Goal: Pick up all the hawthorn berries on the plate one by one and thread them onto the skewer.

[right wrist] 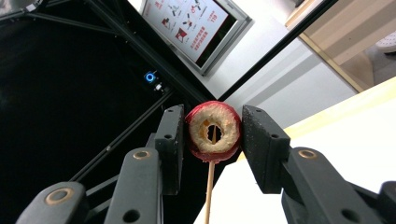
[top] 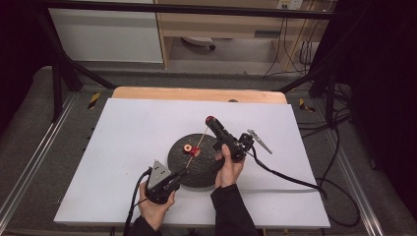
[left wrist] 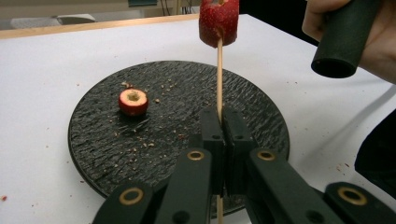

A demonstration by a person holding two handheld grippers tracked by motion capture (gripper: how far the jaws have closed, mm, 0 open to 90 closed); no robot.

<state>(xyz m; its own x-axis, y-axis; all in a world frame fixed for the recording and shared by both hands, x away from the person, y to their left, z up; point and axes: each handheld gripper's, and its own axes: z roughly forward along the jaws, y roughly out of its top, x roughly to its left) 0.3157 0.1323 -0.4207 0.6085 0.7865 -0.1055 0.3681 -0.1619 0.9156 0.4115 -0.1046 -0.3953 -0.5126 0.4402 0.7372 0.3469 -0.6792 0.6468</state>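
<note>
While the left gripper (left wrist: 219,154) pinches the skewer (left wrist: 219,79), the right gripper (right wrist: 212,140) squeezes one fruit (right wrist: 213,132) onto it; another fruit (left wrist: 133,101) waits on the plate (left wrist: 102,154).

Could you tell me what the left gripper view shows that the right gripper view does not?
Left gripper view: the round black plate with a cored red fruit lying on it, and the left gripper shut on the wooden skewer.
Right gripper view: the right gripper clamping the second fruit's sides, and a wall poster.
Both: the skewer threaded into that cored fruit.
</note>
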